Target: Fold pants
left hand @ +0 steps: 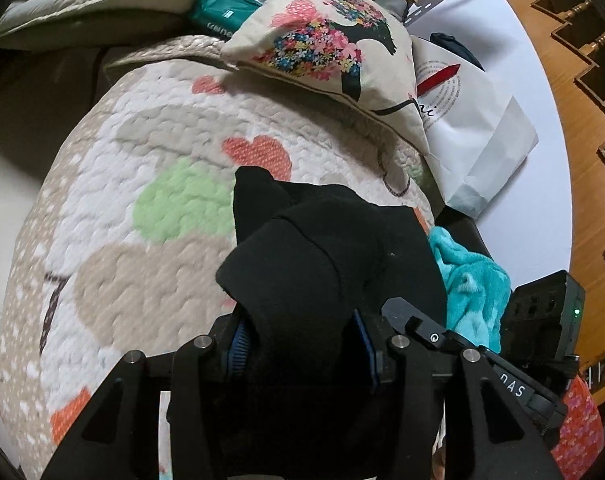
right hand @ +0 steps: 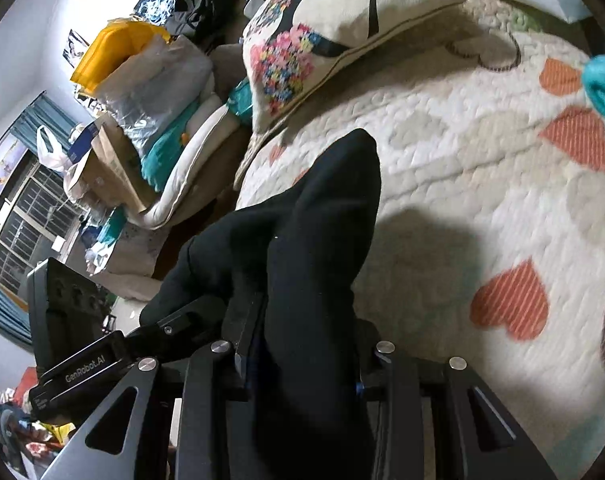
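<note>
The black pants (left hand: 326,248) hang bunched up above a quilted bed cover with hearts (left hand: 150,128). My left gripper (left hand: 302,344) is shut on a thick fold of them, and the cloth fills the gap between its blue pads (left hand: 238,344). In the right wrist view the black pants (right hand: 322,220) rise as a folded ridge out of my right gripper (right hand: 298,356), which is shut on them; its fingertips are hidden under the cloth. The two grippers are close together, and each camera sees the other gripper's body at its edge.
A flower-print cushion (left hand: 326,44) lies at the head of the cover, with a white paper bag (left hand: 470,120) beside it. A turquoise fleece cloth (left hand: 470,280) lies by the bed's edge. Stacked cushions, bags and boxes (right hand: 142,92) crowd the far side. Wooden stairs (left hand: 582,80) rise at the right.
</note>
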Demonstrator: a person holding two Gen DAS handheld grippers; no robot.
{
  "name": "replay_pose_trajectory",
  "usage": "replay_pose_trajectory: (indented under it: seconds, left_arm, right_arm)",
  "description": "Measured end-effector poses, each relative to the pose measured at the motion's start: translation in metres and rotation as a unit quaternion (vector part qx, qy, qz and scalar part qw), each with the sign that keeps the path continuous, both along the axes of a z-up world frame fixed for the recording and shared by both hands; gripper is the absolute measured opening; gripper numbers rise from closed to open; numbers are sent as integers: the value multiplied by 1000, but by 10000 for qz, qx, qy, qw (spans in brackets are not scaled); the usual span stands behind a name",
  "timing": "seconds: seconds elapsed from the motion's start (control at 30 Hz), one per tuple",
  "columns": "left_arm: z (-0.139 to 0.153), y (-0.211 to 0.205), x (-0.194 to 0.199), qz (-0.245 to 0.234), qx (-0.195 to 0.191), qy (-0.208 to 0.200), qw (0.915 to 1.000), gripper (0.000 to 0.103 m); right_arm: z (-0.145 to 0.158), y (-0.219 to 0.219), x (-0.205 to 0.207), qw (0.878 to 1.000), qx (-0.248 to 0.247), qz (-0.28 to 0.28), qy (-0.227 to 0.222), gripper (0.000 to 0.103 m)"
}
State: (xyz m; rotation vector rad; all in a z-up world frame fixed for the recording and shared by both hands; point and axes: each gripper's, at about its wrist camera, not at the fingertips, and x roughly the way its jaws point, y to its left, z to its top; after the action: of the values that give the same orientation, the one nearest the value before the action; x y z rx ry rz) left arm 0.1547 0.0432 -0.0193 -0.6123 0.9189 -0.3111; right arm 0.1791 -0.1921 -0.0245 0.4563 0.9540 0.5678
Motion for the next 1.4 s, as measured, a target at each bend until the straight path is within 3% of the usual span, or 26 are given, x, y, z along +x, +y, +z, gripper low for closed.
replay_pose_trajectory:
  seconds: [0.2,0.43,0.57,0.73,0.93,1.03,1.07,1.17,1.27,1.4]
  left_arm:
    - [-4,-7,34,32,265,-13,9996,43]
    - [-31,-9,66,155,514,206,9983,43]
    - [-42,-3,72,185,323,418,9984,53]
    - [-40,13,73,301,-260,511,9979,56]
    - [-43,25,73,559,-222,591,9964,60]
    - [-49,28,73,666,-306,723,9947,71]
    - [-53,30,73,698,-385,800,9936,75]
    - [-61,38,72,754,-792,999,9890,76]
    - [-56,40,69,790,-911,1036,9873,77]
    - [-44,51,58,876,-872,944,9878,77]
  right_arm:
    - [-2,2,31,9994,-331,-7,-92,36]
    - [-25,10,66,9976,-687,-10,82,36]
    - [-40,5,71,9969,-766,-33,172,38]
    - [-50,-13,67,9968,-628,-351,346,48]
    - [-42,-21,56,9952,-793,-497,271,56]
    - [-42,-23,50,9932,-988,-574,240,64]
    - [-44,-24,48,9914,-1113,-635,250,71]
    - [-50,-28,46,9894,-1215,-740,303,80]
    - [-45,-35,39,9889,-1129,-891,381,81]
    - [-24,-38,21,9851,-1436,-937,99,81]
